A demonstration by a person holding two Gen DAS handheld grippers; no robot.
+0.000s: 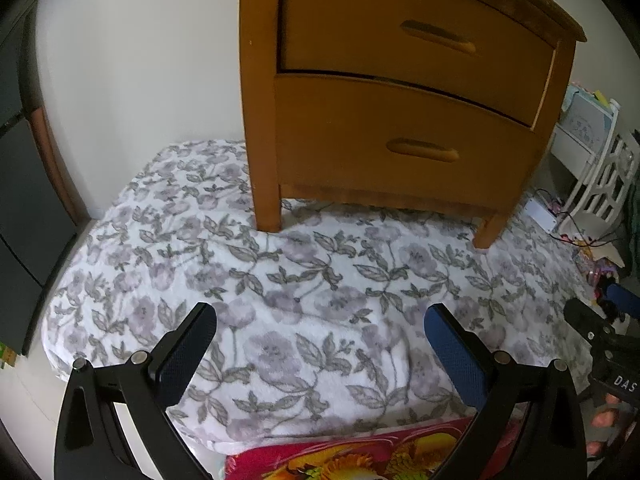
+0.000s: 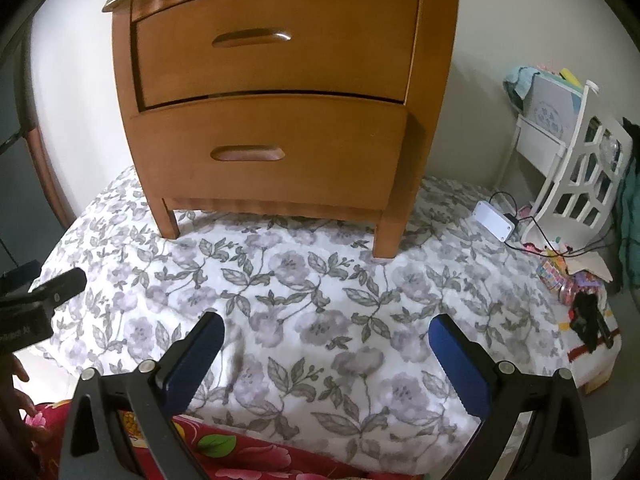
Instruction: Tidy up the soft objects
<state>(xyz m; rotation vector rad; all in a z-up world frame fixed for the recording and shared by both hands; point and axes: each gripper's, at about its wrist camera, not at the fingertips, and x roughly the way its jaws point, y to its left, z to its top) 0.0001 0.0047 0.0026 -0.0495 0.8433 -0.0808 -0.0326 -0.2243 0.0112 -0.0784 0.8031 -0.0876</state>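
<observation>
Both grippers' jaws wide apart above the floral blanket (image 1: 304,280).

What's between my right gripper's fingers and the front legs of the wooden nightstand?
Only floral blanket. In the right wrist view, the open right gripper hovers over it, and bare patterned fabric runs unbroken up to the nightstand legs.
</observation>
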